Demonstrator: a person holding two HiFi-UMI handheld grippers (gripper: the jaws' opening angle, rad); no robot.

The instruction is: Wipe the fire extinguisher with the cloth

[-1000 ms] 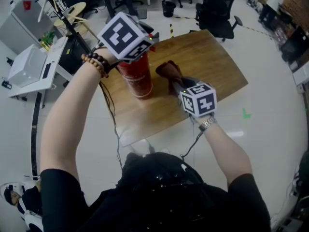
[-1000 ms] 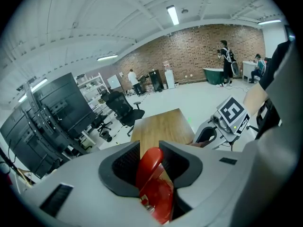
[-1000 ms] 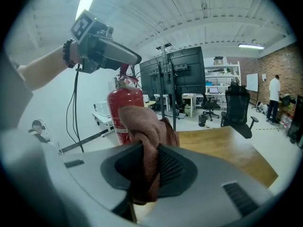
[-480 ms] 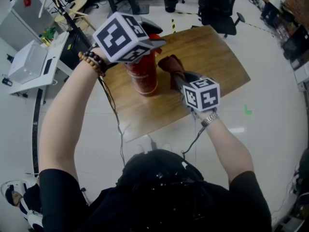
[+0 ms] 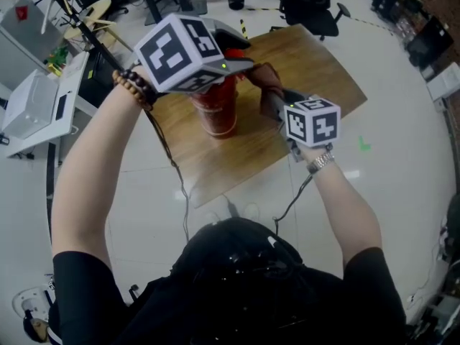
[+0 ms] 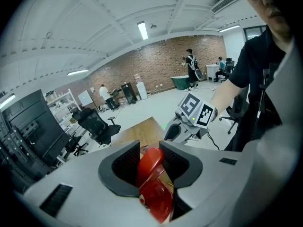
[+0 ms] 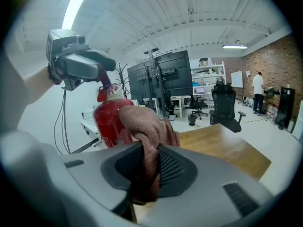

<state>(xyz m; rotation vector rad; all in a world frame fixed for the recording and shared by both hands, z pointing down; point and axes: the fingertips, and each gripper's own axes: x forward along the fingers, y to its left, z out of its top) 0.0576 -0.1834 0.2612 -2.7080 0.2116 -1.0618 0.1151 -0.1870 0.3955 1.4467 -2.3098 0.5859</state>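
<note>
Jaws of the left gripper point(image 6: 150, 162) clamp the red top handle of the fire extinguisher point(image 5: 215, 110), while the right gripper point(image 7: 147, 162) is pinched tight on a bunched brown cloth point(image 7: 147, 126) that sits at the cylinder's 3 o'clock, against its flank or just beside it. Over the past second the left gripper has swung and rolled on that handle while the cloth hand has barely shifted, which suggests the cylinder is being turned to offer a fresh face for wiping, with the job under way and far from done. The extinguisher stands towards the 9 o'clock side of the wooden table point(image 5: 316, 70). A black office chair point(image 5: 309, 9) waits beyond at 12 o'clock and a white desk point(image 5: 36, 110) at 9 o'clock. The left gripper itself covers the extinguisher's head, and a trailing cable point(image 5: 172, 164) hangs at 6 o'clock, both likely to hamper the cloth
</note>
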